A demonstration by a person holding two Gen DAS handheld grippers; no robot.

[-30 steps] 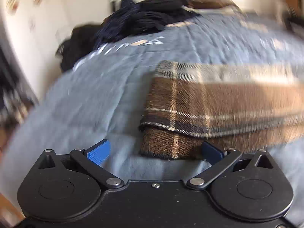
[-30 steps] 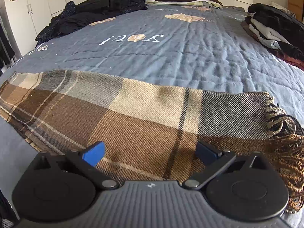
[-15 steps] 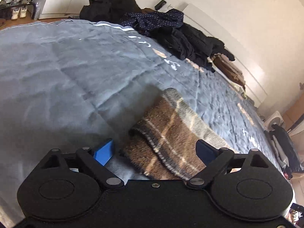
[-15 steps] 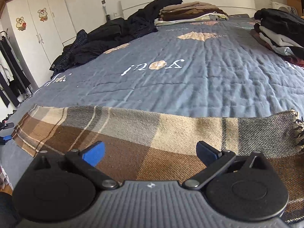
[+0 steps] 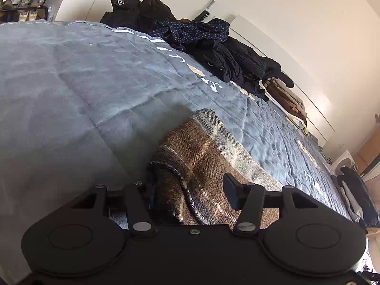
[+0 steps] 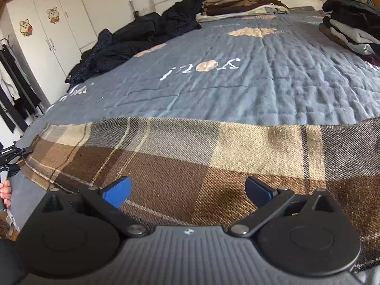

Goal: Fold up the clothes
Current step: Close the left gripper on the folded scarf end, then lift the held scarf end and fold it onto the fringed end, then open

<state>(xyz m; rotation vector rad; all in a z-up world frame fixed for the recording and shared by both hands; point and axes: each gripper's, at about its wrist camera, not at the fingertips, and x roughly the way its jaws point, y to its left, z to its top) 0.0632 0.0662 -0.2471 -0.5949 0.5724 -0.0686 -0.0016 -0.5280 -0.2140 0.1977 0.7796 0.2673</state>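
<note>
A brown plaid scarf (image 6: pixel 190 156), folded into a long band, lies across the near side of a grey-blue bedspread (image 6: pixel 237 90). My right gripper (image 6: pixel 187 190) hovers open over the scarf's middle, its blue pads wide apart. At the scarf's left end, my left gripper (image 5: pixel 190 187) has its jaws drawn in on the bunched end of the scarf (image 5: pixel 209 156). One finger (image 5: pixel 231 185) rests on top of the cloth and the other is hidden behind it. The right wrist view shows the left gripper (image 6: pixel 10 159) and a hand (image 6: pixel 5 192) at the far left.
A heap of dark clothes (image 6: pixel 142 40) lies along the bed's far left side. A folded stack (image 6: pixel 242 4) sits by the headboard and another (image 6: pixel 351 26) at the right edge. White wardrobes (image 6: pixel 47 30) and hanging clothes (image 6: pixel 11 90) stand to the left.
My left gripper swung round to the scarf's left end, came in close, and its jaws narrowed onto the cloth. My right gripper stayed open and shifted a little over the scarf.
</note>
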